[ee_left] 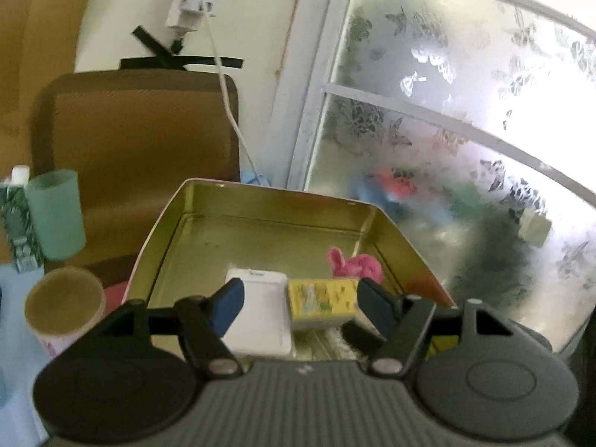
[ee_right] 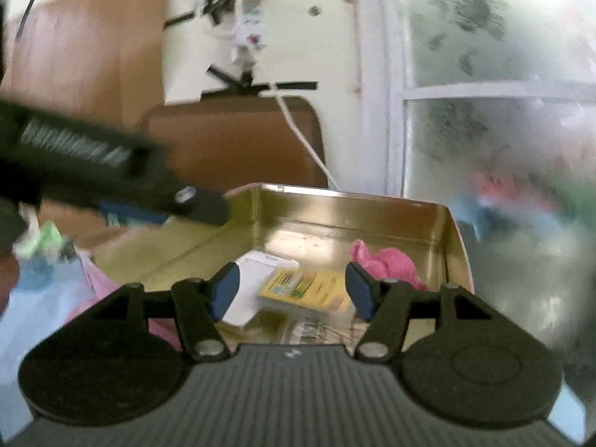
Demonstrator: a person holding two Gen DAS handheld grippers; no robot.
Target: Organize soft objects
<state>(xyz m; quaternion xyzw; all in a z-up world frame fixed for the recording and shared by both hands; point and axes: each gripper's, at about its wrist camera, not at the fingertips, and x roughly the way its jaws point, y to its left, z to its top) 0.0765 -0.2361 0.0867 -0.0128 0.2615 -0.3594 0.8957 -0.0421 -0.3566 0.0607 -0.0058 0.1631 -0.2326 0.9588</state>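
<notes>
Landmark: the open gold tin (ee_left: pixel 208 223) (ee_right: pixel 452 231); I place everything against it.
My left claw (ee_left: pixel 300 303): spread wide, holding nothing, hovering over the tin's near end.
My right claw (ee_right: pixel 292 290): spread too, empty, also above the tin's near end.
Pink soft toy (ee_left: pixel 355 266) (ee_right: pixel 387 260): inside the tin, against its right wall.
White pack (ee_left: pixel 260 313) (ee_right: pixel 249 283): inside the tin, left of the yellow tissue pack (ee_left: pixel 322 303) (ee_right: pixel 305 290); the two look to be touching.
Green cup (ee_left: pixel 56 214): outside the tin, to its left.
Paper cup (ee_left: pixel 65 303): outside the tin, by its near left corner.
Window (ee_left: pixel 465 111): beyond the tin's right wall.
</notes>
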